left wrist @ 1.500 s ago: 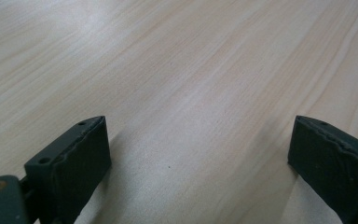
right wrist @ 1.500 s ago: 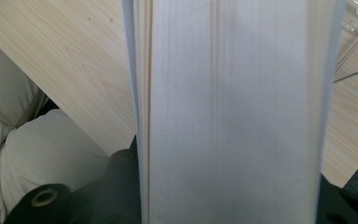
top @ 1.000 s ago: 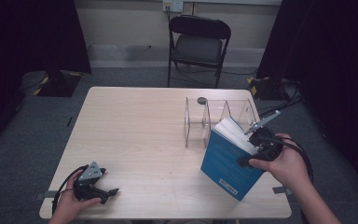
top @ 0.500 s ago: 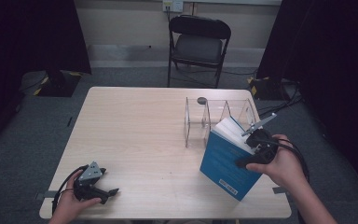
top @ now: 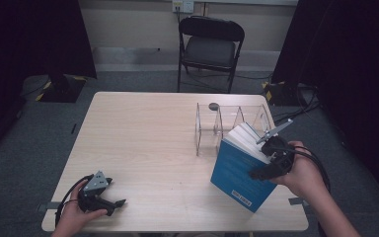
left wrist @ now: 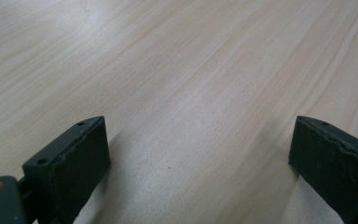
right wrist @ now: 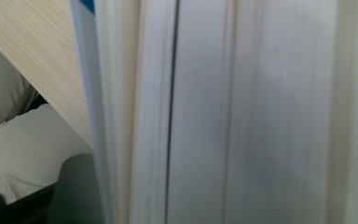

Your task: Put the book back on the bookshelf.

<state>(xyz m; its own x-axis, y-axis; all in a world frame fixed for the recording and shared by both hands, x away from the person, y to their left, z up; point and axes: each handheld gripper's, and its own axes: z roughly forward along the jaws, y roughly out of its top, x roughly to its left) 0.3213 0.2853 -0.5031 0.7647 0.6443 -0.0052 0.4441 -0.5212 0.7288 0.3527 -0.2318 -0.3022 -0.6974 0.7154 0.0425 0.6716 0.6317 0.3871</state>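
1. The left gripper [left wrist: 198, 163] has its two black jaws spread wide apart, with nothing between them.
2. Just beneath the jaws and stretching ahead of them lies the pale wooden table [left wrist: 191, 70], its grain running diagonally.

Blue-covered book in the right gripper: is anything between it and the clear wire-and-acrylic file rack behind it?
Nothing visible. The blue-covered book, held tilted by the right gripper, sits just in front of the clear divider rack. The rack's slots look empty; a small dark round object lies behind the rack.
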